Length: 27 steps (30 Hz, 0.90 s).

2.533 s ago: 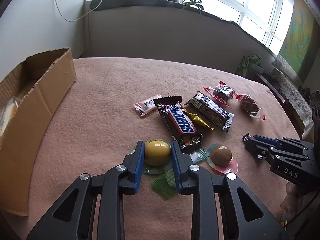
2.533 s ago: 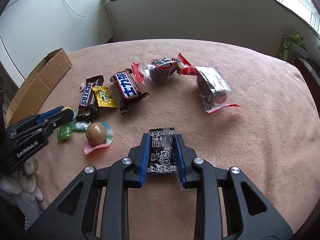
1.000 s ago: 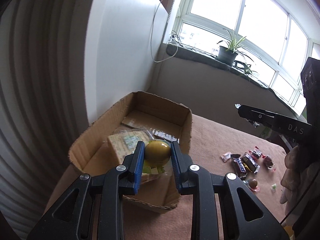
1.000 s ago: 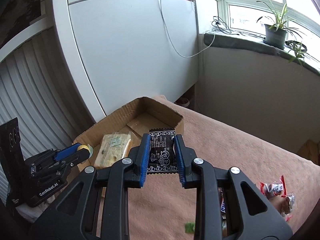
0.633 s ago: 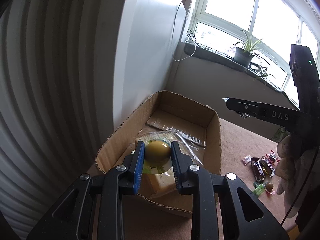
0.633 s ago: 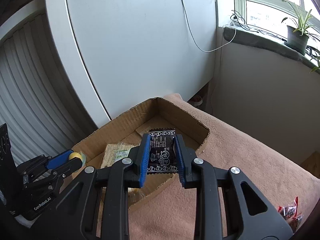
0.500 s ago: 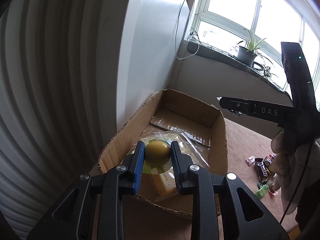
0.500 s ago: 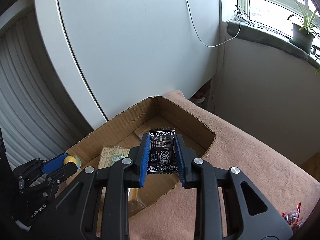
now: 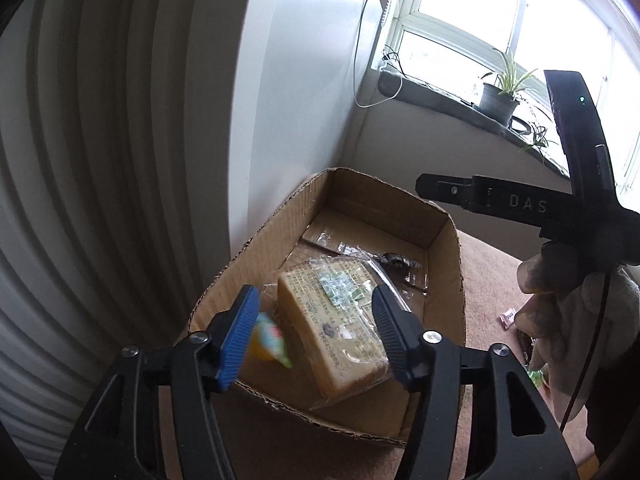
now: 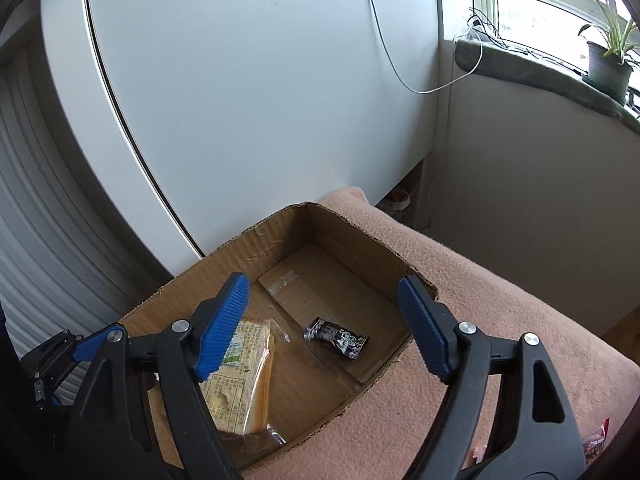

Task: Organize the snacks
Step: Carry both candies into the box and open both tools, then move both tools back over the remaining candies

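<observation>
Both tongs, left (image 9: 314, 336) and right (image 10: 324, 322), are held wide over the box (image 10: 280, 236), their jaws having just been opening so the yellow candy (image 9: 266, 340) is dropped at its near left and the black packet (image 10: 336, 338) lies inside.

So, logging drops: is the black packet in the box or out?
In: the black packet lies on the cardboard box floor, clear of the right gripper.

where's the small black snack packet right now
In the right wrist view, the black snack packet lies on the cardboard box floor, right of the wrapped bread, beneath the open right gripper.
</observation>
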Each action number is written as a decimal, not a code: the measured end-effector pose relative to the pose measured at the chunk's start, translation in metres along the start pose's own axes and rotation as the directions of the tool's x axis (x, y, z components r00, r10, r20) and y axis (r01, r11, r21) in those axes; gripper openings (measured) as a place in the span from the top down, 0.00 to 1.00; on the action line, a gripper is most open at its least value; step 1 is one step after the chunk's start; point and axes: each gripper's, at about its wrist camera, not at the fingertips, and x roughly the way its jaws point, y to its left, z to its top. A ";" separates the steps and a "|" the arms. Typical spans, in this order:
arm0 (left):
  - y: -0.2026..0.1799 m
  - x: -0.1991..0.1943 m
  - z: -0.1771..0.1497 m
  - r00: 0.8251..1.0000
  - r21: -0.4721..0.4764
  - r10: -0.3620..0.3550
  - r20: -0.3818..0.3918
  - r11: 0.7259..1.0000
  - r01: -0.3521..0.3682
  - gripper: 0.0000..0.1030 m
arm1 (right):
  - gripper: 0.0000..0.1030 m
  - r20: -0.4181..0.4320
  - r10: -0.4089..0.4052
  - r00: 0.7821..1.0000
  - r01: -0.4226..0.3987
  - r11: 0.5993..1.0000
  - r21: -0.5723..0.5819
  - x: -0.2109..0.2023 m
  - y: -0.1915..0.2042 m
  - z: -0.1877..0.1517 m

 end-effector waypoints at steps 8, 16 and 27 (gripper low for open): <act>-0.010 -0.011 0.000 1.000 0.014 -0.015 0.021 1.000 0.015 0.43 | 0.16 0.063 -0.028 0.998 0.026 0.999 0.034 -0.047 -0.019 -0.009; -0.032 -0.025 -0.004 0.998 0.029 -0.054 0.041 0.998 0.053 0.43 | 0.16 0.101 -0.078 0.992 0.074 0.996 0.039 -0.108 -0.043 -0.046; -0.086 -0.029 -0.019 0.990 0.102 -0.142 0.015 0.985 0.140 0.43 | 0.16 0.098 -0.212 0.972 0.191 0.964 0.184 -0.192 -0.121 -0.128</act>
